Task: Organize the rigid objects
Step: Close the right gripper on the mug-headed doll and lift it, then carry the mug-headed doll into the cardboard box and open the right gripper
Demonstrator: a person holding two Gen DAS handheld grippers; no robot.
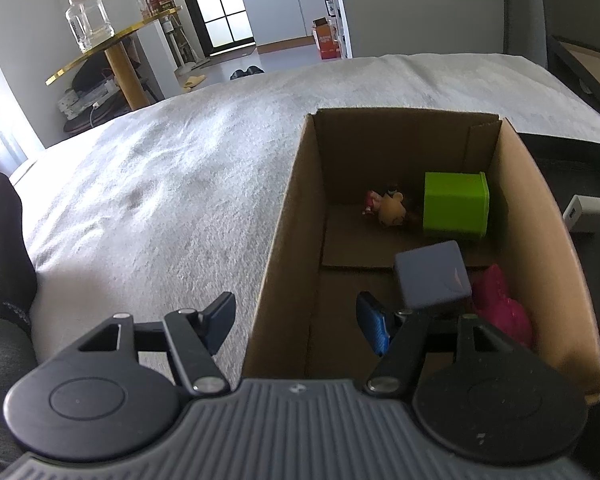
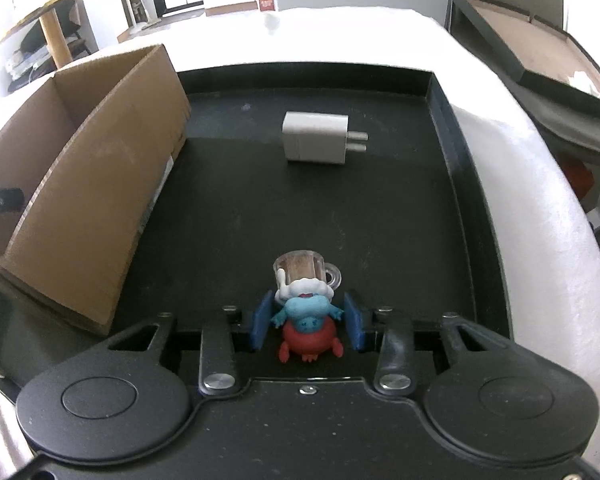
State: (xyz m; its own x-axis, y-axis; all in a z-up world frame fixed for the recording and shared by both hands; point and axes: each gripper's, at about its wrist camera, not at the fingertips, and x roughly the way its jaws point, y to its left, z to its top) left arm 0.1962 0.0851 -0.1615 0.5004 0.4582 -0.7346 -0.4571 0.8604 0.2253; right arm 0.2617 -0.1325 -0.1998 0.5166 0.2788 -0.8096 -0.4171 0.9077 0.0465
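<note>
Straddling the box (image 1: pixel 284 216) wall with fingers wide, the left gripper (image 1: pixel 298 324) is empty, while the right gripper (image 2: pixel 307 326) brackets, narrowly open, a figurine (image 2: pixel 306 312) at the tray's (image 2: pixel 440 208) near edge.

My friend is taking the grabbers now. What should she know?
Left gripper: open, empty, straddling the cardboard box wall.
Right gripper: open around the blue-and-red figurine on the black tray, not squeezing yet.
Already boxed: green box, gray cube, pink toy, small doll.
Left: the figurine and the white charger.
</note>
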